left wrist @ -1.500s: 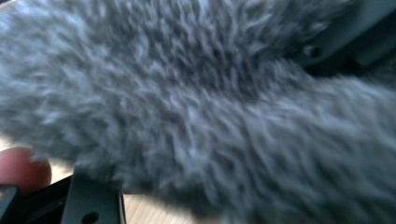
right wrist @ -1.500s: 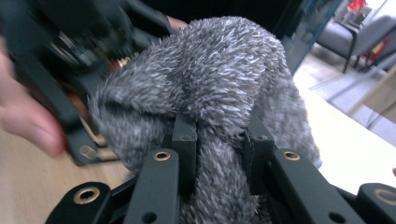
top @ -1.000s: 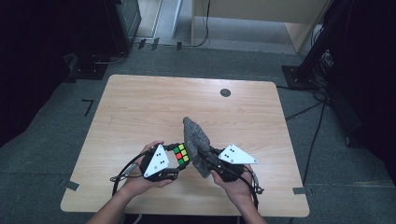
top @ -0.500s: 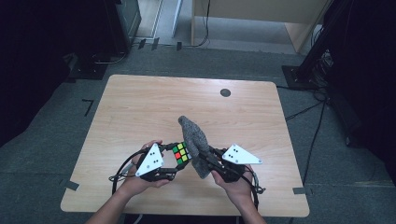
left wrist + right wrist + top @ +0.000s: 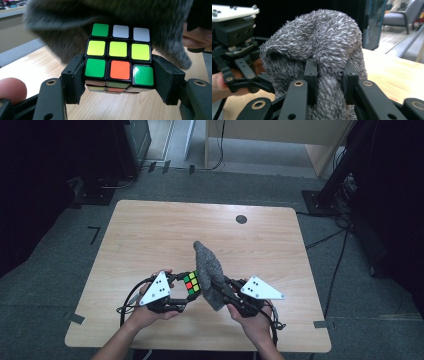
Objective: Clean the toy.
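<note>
The left gripper (image 5: 186, 292) is clamped on a multicoloured plastic puzzle cube (image 5: 119, 57), held just above the pale wooden table (image 5: 150, 235) near its six o'clock edge. At the cube's three o'clock, touching it, a fuzzy grey cloth (image 5: 322, 50) is pinched between the right gripper's (image 5: 329, 82) jaws.

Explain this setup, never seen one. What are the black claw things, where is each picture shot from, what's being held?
No robot here: a person holds a two-jaw hand gripper in each hand, over a wooden table. The high view looks down from above; the other two come from cameras riding on each gripper, looking along its jaws. The left gripper is clamped on a colour puzzle cube. The right gripper pinches a fluffy grey cloth, held up against the cube. A small dark disc sits at the table's far side.
</note>
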The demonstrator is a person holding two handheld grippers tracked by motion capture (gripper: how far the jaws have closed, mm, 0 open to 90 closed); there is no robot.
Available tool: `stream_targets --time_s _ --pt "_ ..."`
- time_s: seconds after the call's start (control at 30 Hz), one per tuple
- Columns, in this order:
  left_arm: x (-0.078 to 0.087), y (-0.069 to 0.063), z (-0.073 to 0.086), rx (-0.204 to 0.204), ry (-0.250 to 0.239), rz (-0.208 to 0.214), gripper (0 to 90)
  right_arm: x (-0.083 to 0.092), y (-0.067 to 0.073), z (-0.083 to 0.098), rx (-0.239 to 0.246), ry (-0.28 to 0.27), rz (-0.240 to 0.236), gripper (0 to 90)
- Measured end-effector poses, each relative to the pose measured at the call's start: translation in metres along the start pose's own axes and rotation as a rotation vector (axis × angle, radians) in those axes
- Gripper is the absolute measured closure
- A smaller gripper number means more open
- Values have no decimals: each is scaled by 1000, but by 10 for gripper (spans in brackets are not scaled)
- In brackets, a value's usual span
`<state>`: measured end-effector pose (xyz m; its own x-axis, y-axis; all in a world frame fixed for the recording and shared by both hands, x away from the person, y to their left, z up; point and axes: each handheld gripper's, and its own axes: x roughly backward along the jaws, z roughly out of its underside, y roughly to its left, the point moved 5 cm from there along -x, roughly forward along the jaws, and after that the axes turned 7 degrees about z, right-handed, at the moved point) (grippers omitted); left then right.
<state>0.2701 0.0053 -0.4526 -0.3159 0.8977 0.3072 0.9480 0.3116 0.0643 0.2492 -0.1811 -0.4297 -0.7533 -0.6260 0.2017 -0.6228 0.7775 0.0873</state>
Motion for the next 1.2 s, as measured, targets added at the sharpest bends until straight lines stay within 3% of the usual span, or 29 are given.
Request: stream_targets --time_s 0.1,0.2,0.3,0.4,0.47,0.57,0.63,0.67,0.73,0.8,0.93,1.0,1.1,1.2 --pt "1 1 1 -7 8 -18 343 -8 -6 11 -15 62 27 726" --pt "3 3 -2 15 -19 0 343 -14 -22 26 -21 162 105 728" --pt "0 5 2 7 18 -36 343 -9 -25 21 -59 110 94 728" --pt "-3 5 5 13 29 -26 343 1 -12 2 -36 6 33 728" --pt "-3 2 4 5 19 -18 343 2 -3 -2 -14 -8 -1 728" --pt "-1 2 2 -11 27 -29 343 -5 -1 7 -26 34 -8 729" --pt "3 4 1 17 -6 -14 343 -12 -11 18 -74 116 -1 730" --pt "5 6 0 34 -29 -6 343 -14 -18 24 -79 161 30 732" --pt "8 9 -3 44 -52 -10 343 -15 -30 31 -140 181 58 735" --pt "11 10 -4 45 -64 -17 343 -13 -34 31 -188 160 48 736" --pt "14 14 -4 77 -91 -24 343 -13 -18 23 -146 98 -47 737" --pt "15 17 -3 86 -87 -36 342 -17 -13 26 -139 102 -60 743" --pt "17 18 -3 95 -92 -34 342 -21 -12 34 -208 118 -131 744" --pt "17 17 -5 85 -100 -40 343 -24 -12 39 -224 138 -162 742"
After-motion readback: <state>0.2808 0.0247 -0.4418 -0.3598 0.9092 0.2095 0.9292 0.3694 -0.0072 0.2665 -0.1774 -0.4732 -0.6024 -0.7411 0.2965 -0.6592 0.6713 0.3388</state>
